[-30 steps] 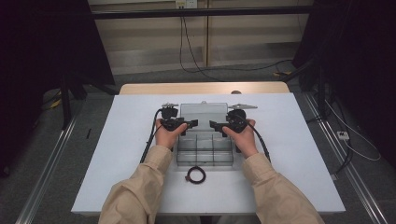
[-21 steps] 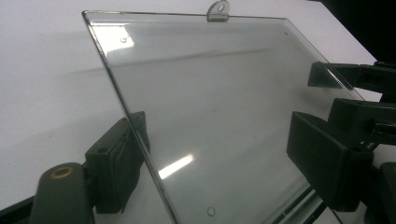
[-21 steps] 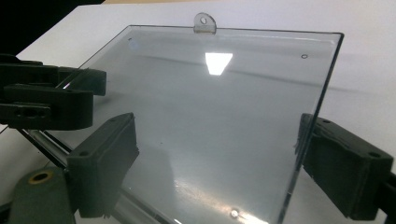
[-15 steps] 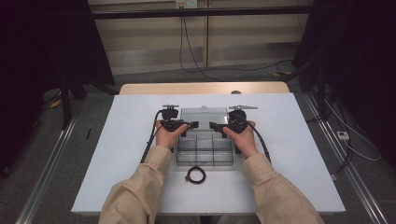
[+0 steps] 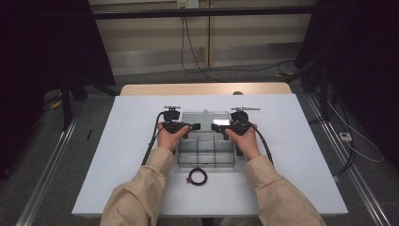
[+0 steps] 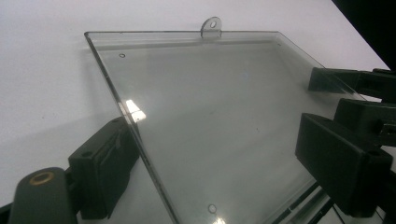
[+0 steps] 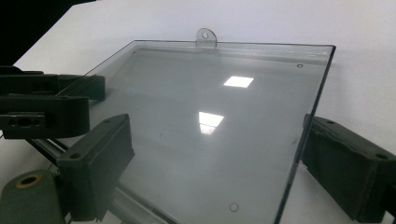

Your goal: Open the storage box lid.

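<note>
A clear plastic compartment box (image 5: 207, 153) sits mid-table. Its clear lid (image 5: 206, 118) is folded back toward the far side, and a small hang tab (image 6: 211, 26) sticks out of its far edge. My left gripper (image 5: 192, 127) is at the lid's left edge (image 6: 140, 154), and my right gripper (image 5: 217, 127) is at its right edge (image 7: 303, 140). In the left gripper view, my left gripper (image 6: 217, 154) straddles that edge with wide jaws that have just been opening. My right gripper (image 7: 222, 151) stands the same way, its jaws also just opened wider. No pad presses on the lid.
A small black cable ring (image 5: 197, 176) lies on the white table (image 5: 301, 155) just in front of the box. Cables trail from both grippers along the forearms. The table's far wooden edge (image 5: 207, 88) lies beyond the lid.
</note>
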Demonstrator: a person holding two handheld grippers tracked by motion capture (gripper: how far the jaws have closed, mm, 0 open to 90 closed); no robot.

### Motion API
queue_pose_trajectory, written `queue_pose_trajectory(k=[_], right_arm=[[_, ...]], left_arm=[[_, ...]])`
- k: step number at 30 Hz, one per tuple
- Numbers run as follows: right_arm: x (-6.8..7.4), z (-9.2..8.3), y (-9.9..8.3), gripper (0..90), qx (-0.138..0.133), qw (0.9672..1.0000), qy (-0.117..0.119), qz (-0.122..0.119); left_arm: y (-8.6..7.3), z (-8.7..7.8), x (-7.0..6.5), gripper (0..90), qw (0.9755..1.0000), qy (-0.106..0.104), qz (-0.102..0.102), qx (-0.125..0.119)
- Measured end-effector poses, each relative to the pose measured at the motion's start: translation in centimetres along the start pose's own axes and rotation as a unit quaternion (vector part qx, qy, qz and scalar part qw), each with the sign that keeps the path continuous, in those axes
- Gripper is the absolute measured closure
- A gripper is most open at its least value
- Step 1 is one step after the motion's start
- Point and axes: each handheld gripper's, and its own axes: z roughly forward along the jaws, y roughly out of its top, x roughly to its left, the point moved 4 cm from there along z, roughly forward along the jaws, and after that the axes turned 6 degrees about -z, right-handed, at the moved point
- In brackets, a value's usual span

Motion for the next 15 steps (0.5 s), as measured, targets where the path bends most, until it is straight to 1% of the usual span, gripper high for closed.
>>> queue_pose_trajectory(k=[15], right_arm=[[0.16,-0.06,-0.04,9.3,0.004,1.0000,-0.002,0.007]], left_arm=[[-0.05,0.03,-0.08,12.6,1.0000,0.003,-0.004,0.000]])
